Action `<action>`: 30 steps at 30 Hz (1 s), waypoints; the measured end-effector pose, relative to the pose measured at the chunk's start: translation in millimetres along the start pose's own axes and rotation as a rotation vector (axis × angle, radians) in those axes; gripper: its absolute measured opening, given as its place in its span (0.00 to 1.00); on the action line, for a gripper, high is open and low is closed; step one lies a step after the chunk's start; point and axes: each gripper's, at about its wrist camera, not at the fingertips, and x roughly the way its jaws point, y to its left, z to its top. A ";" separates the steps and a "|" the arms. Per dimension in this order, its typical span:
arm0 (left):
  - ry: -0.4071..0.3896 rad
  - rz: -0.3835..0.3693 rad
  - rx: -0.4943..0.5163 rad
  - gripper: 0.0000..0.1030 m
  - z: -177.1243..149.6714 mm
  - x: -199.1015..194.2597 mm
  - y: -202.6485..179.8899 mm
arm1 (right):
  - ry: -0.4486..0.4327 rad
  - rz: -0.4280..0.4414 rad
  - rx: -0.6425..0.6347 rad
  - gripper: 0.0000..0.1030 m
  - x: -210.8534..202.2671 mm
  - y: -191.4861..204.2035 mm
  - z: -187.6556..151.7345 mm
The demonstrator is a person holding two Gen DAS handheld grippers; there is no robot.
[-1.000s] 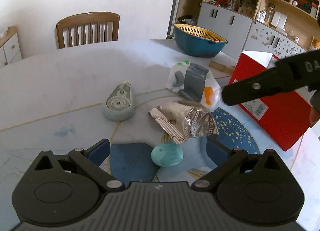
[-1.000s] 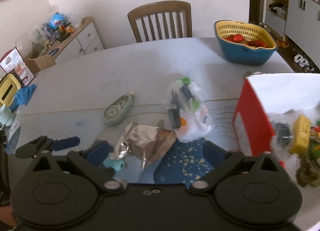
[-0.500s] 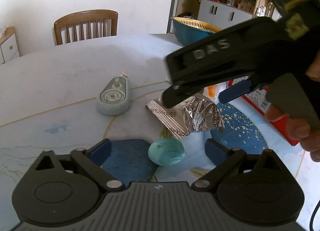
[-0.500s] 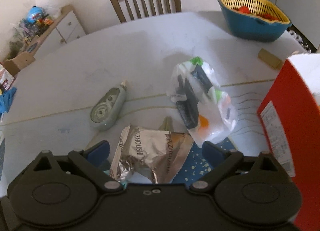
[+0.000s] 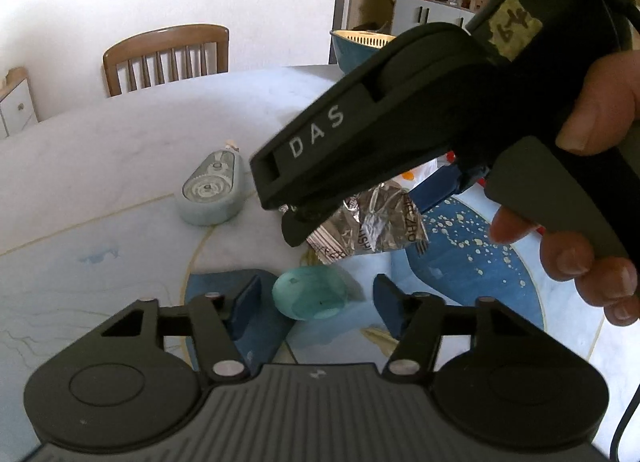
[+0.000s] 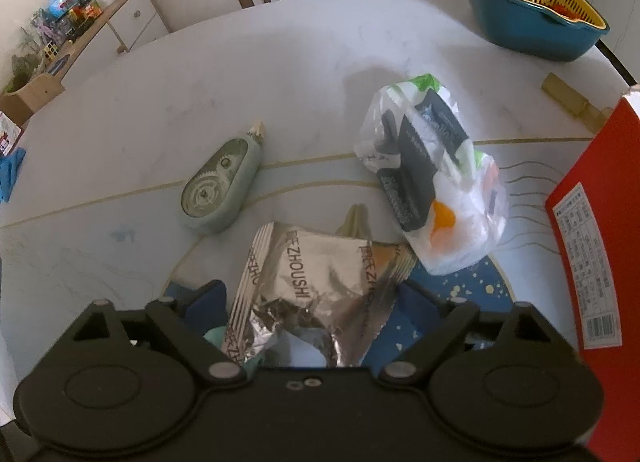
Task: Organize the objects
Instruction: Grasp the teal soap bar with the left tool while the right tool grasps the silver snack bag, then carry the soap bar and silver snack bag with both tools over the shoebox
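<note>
Right tongs (image 6: 310, 298): spread wide around the foil packet (image 6: 320, 282), which lies on the table (image 6: 200, 73); no grip is seen. Left tongs (image 5: 316, 302): parted, a teal egg-shaped object (image 5: 310, 298) lying between them on the table, untouched. Correction-tape dispenser (image 6: 218, 185) is placed nearby.

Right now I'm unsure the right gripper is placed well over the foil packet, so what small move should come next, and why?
Probably close the right gripper: its open fingers already straddle the foil packet, so shutting should grip it.
</note>
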 end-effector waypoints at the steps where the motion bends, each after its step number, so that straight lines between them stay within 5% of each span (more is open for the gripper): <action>1: 0.000 0.006 0.005 0.48 0.0 0.4 -0.9 | 0.003 -0.002 0.000 0.82 0.0 0.1 0.0; 5: 0.000 0.010 0.011 0.38 -0.7 0.8 -2.0 | 0.013 -0.005 0.002 0.69 -0.3 0.8 -1.2; 11: 0.007 -0.006 0.004 0.38 -2.0 -1.0 -2.4 | 0.023 -0.011 -0.003 0.50 -1.7 2.3 -4.8; 30: -0.050 -0.094 -0.027 0.38 21.4 -64.8 -6.6 | -0.074 0.064 -0.002 0.48 -81.3 -4.8 -25.1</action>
